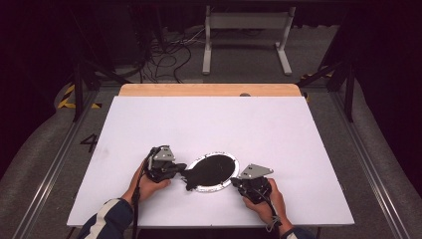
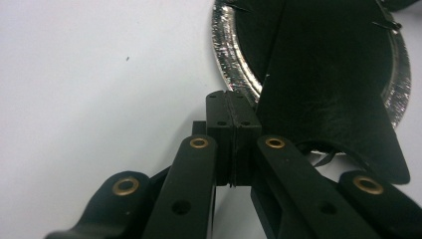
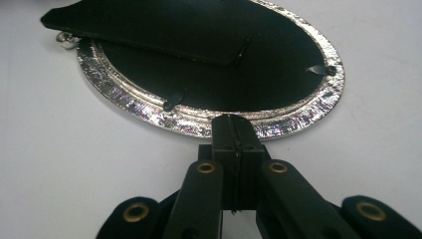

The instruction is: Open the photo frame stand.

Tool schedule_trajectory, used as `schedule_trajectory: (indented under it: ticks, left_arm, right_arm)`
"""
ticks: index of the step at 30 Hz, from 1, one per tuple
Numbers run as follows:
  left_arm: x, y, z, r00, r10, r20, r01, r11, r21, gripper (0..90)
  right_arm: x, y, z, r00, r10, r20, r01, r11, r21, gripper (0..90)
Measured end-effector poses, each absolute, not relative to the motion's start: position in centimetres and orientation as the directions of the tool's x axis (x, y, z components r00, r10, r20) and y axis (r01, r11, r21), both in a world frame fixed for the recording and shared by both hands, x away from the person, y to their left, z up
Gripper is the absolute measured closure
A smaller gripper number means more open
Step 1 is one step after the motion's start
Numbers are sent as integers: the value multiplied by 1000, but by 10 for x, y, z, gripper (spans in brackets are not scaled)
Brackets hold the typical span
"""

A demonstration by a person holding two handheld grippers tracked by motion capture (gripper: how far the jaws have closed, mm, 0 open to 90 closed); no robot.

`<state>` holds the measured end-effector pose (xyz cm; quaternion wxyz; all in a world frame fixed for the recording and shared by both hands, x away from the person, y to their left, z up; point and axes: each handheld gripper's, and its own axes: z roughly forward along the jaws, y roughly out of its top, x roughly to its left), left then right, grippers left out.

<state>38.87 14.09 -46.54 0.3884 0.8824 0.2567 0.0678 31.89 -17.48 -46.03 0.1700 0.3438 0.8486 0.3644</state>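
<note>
Oval frame (image 1: 213, 172) w/ silver rim and loose black backing board (image 2: 328, 99) lying near front edge of white table (image 1: 209, 124), between grippers. Left gripper (image 2: 233, 107) and right gripper (image 3: 237, 130) both pinched shut, holding nothing, tips just beside rim. Risk: nudging w/ closed tips could skid frame or slide board off, since nothing pins either.

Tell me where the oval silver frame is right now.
In the high view, the oval silver frame lies flat on the white table near its front edge, between the left gripper and right gripper.
</note>
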Motion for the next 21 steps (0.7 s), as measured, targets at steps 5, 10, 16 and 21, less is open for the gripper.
schedule_trajectory:
  ticks: [5, 10, 16, 21]
  left_arm:
    - [375, 137, -465, 870, 487, -74, 385, -579, 719, 900]
    - [362, 134, -465, 873, 483, -63, 378, -589, 714, 900]
    - [353, 129, -467, 893, 441, -85, 359, -588, 725, 895]
    - [345, 115, -467, 909, 410, -75, 331, -600, 728, 894]
  right_arm:
    - [325, -174, -460, -696, 717, -47, 462, 496, 735, 900]
    - [337, -174, -459, -680, 731, -62, 471, 499, 727, 900]
    - [351, -174, -459, -659, 744, -111, 453, 510, 731, 900]
    - [376, -177, -461, -612, 784, -104, 474, 468, 746, 900]
